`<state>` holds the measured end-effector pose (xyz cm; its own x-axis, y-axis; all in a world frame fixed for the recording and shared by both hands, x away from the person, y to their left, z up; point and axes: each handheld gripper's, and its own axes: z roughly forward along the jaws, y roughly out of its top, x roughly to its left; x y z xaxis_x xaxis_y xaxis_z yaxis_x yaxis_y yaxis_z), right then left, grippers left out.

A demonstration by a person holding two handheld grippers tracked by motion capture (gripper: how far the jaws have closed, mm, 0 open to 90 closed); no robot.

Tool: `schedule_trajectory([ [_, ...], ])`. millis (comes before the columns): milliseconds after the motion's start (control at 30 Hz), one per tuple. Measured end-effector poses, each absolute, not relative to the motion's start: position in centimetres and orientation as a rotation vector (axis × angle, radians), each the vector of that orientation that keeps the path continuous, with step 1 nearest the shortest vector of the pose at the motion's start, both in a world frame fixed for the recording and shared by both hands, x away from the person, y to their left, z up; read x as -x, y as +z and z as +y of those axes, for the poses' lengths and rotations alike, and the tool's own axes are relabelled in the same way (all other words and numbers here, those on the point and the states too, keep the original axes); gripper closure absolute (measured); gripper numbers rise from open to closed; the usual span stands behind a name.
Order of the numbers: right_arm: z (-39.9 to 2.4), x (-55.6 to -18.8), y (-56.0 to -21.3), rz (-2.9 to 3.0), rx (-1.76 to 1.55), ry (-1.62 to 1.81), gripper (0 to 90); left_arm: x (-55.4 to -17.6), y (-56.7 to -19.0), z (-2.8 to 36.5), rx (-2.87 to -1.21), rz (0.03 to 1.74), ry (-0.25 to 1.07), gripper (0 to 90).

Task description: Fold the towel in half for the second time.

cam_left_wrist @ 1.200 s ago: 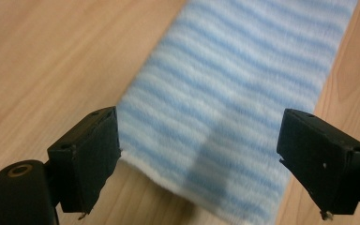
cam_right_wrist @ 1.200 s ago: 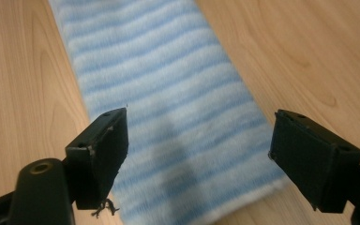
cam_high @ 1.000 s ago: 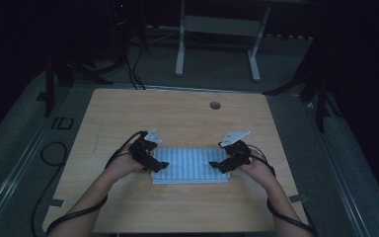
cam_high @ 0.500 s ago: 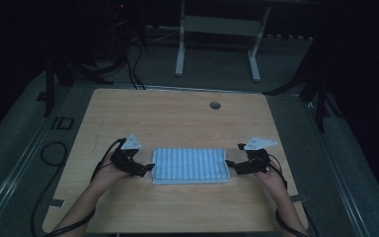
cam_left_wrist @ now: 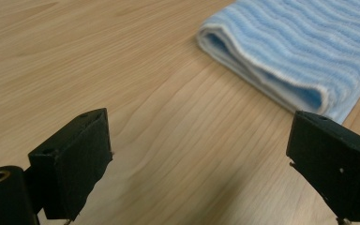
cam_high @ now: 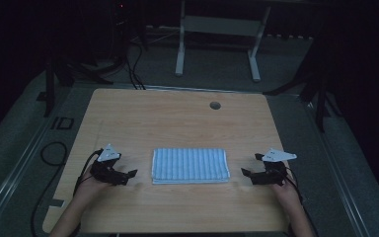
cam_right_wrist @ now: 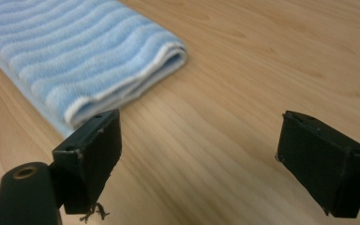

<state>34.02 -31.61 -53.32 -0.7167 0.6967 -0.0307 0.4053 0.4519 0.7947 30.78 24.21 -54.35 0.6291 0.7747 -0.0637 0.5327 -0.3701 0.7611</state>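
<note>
A folded blue-and-white striped towel (cam_high: pixel 189 166) lies flat on the wooden table (cam_high: pixel 177 118), near its front edge. My left gripper (cam_high: pixel 129 177) rests on the table just left of the towel, open and holding nothing. In the left gripper view the towel's (cam_left_wrist: pixel 300 51) folded end lies ahead, past the right jaw, and the gripper (cam_left_wrist: pixel 206 168) has bare wood between its jaws. My right gripper (cam_high: pixel 246 174) sits to the right of the towel, open too. The right gripper view has the towel (cam_right_wrist: pixel 70 56) beyond the left jaw of the gripper (cam_right_wrist: pixel 201 159).
A round cable hole (cam_high: pixel 215 105) is in the table's far side. Cables (cam_high: pixel 54 163) trail off the left edge onto the dark floor. A white table frame (cam_high: pixel 217 34) stands behind the table. Bare wood lies all around the towel.
Both grippers have drawn outward from the towel's side edges and let go of it. The towel has come nearer the front edge and lies folded narrower.
</note>
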Motion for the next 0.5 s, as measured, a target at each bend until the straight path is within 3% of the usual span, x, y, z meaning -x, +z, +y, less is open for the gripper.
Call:
schedule_trajectory([
  [233, -33.4, -32.8, -54.0, 2.278, -1.059, 1.129, 14.0, -29.4, -54.6, 26.2, -1.967, 1.086, 0.423, 7.2],
  [500, -35.6, -31.6, -54.2, 2.15, -1.155, 1.137, 14.0, -28.2, -54.9, 27.4, -1.973, 1.115, 0.427, 7.2],
])
